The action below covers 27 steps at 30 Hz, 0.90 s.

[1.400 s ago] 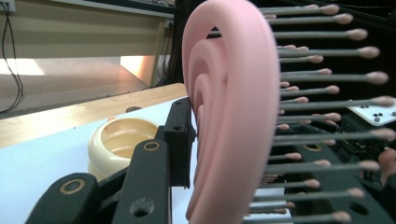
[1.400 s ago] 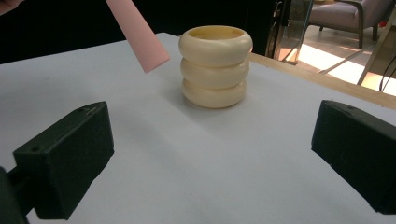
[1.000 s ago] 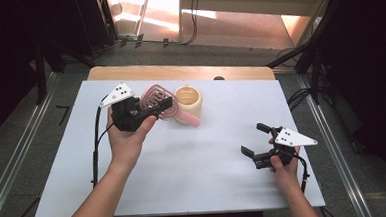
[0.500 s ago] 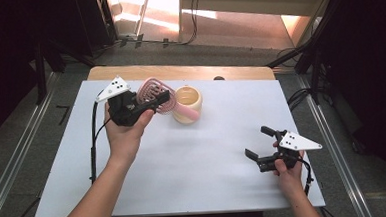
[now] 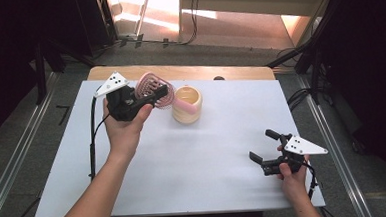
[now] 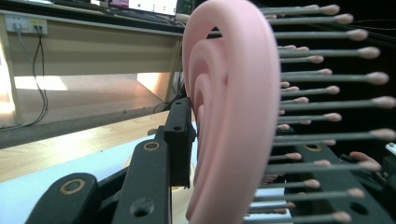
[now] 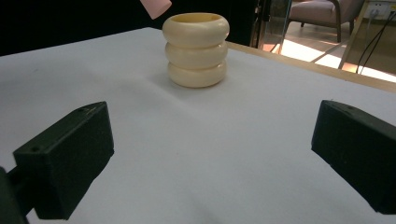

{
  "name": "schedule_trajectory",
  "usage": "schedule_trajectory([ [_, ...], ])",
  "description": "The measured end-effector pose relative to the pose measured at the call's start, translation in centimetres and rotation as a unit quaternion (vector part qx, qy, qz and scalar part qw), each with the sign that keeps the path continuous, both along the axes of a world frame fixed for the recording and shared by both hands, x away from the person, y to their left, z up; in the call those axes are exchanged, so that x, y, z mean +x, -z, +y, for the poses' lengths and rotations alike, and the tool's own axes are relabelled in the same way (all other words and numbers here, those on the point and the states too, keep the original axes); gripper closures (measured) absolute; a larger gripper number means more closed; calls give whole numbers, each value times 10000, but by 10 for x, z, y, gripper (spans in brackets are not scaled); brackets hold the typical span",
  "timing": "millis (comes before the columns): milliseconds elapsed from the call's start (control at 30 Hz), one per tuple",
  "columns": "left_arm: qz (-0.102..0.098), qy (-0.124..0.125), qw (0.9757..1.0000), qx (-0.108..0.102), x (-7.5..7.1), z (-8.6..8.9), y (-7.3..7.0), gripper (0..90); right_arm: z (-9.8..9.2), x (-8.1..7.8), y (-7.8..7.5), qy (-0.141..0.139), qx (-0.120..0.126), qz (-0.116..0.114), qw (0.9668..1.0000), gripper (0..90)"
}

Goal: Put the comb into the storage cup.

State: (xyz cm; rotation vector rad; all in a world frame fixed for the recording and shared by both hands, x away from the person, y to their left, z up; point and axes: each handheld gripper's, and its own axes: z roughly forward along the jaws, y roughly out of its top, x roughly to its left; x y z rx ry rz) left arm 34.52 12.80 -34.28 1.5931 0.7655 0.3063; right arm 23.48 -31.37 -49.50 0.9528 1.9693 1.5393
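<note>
My left gripper (image 5: 156,94) is shut on the head of a pink hairbrush (image 5: 151,86) and holds it in the air over the far left of the white table (image 5: 149,181). In the left gripper view the brush head (image 6: 229,116) stands on edge between the black jaws, its bristles pointing right. The pink handle (image 5: 186,107) slants toward a cream ribbed cup (image 5: 187,118). The handle's tip (image 7: 156,5) hangs above and beside the cup (image 7: 196,49). My right gripper (image 5: 262,145) rests low at the front right, open with nothing between its fingers (image 7: 65,158).
A wooden strip (image 5: 179,71) runs along the table's far edge. A black cable (image 5: 91,144) trails from the left gripper down the table's left side. Metal floor rails (image 5: 13,163) flank the table. Wide bare sheet lies between the cup and the right gripper.
The left hand has lifted the brush slightly up and back, so the handle no longer lies low across the cup's front. The right gripper has drifted a little toward the front right.
</note>
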Motion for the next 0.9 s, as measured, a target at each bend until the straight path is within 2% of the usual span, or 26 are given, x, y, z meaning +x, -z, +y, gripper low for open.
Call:
schedule_trajectory([
  [467, -77, -98, 9999, -18, 8, 0, -5, 639, -7, -4, 2, 160, 104, 26, 9998, 0],
  [900, -94, -208, 9997, -51, 14, 2, -6, 640, -8, -5, 5, 146, 92, 59, 9998, 0],
])
